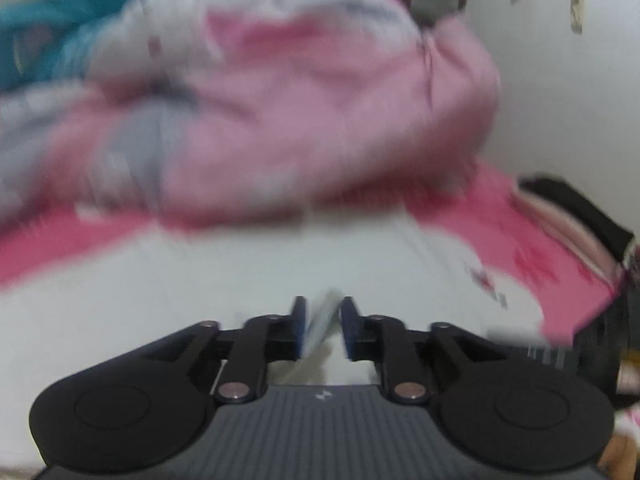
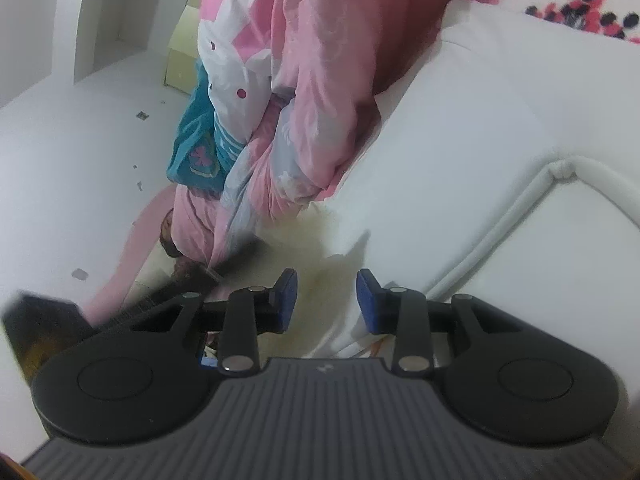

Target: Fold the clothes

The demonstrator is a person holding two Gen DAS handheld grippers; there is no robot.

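- White walls close off the room behind a bed (image 1: 540, 240) with a pink-and-white cover.
- We see a white garment (image 2: 500, 120) spread flat on it, with a pink heap of clothes (image 1: 300, 112) beyond and a teal piece (image 1: 60, 36) at its far edge.
- Our left gripper (image 1: 323, 322) has a blurred fold of white cloth between its parted jaws; whether the pads press it we cannot tell.
- Our right gripper (image 2: 326, 300) hangs over the white garment, jaws released.

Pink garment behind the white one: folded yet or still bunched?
Bunched. The pink garment lies crumpled in a heap with the teal cloth, no flat folds.
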